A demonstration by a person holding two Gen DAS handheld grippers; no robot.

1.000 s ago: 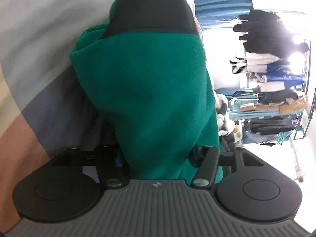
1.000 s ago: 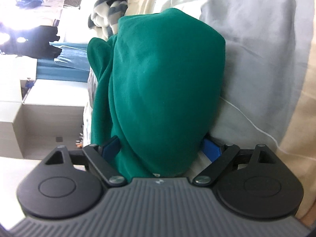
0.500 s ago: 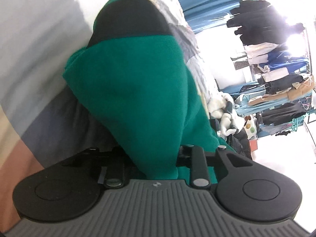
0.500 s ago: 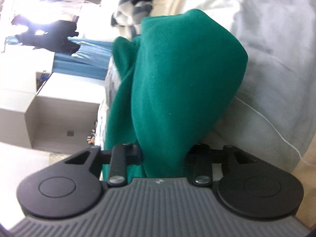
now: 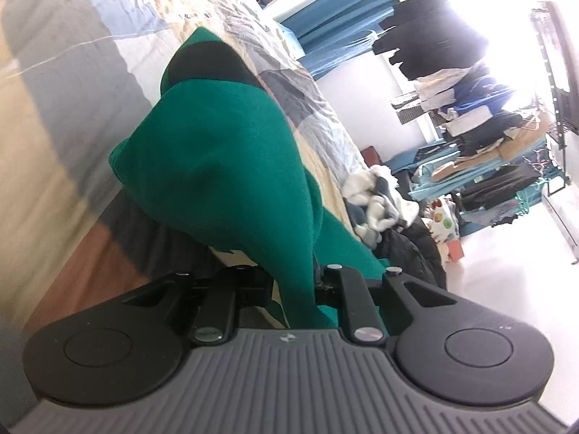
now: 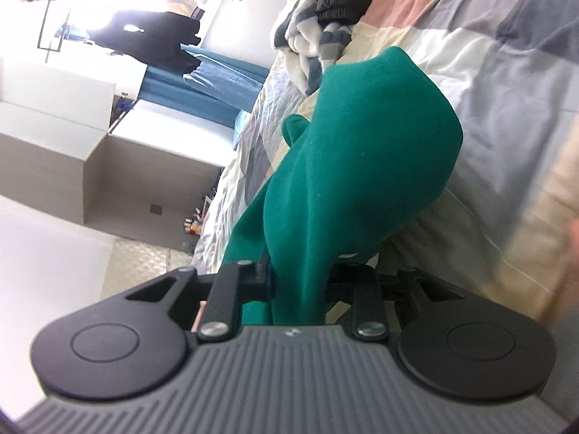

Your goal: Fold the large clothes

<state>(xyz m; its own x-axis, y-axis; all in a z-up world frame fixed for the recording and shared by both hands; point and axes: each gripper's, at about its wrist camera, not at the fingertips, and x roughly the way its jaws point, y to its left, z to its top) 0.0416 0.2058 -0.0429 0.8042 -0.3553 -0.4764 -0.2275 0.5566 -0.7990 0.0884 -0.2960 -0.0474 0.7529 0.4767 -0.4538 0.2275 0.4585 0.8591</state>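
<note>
Both my jaws are closing, left gripper (image 5: 293,289) and right gripper (image 6: 300,285) clamped on the green garment (image 5: 224,166). Patchwork bedspread (image 5: 72,83) below; blue curtain (image 5: 325,39), clothes rack (image 5: 470,115) beyond.

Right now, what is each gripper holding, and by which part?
Both hold the green garment: the left gripper and right gripper are each closing on a bunched fold of fabric at its near end.

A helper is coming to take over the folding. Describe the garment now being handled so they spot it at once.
Look at the bed with the patchwork quilt of grey, cream and pink blocks. The green sweater is bunched up on it, clamped between the closing jaws of both the left gripper and the right gripper. Unlike the white-and-grey fleece nearby, it is solid green with a black band.
</note>
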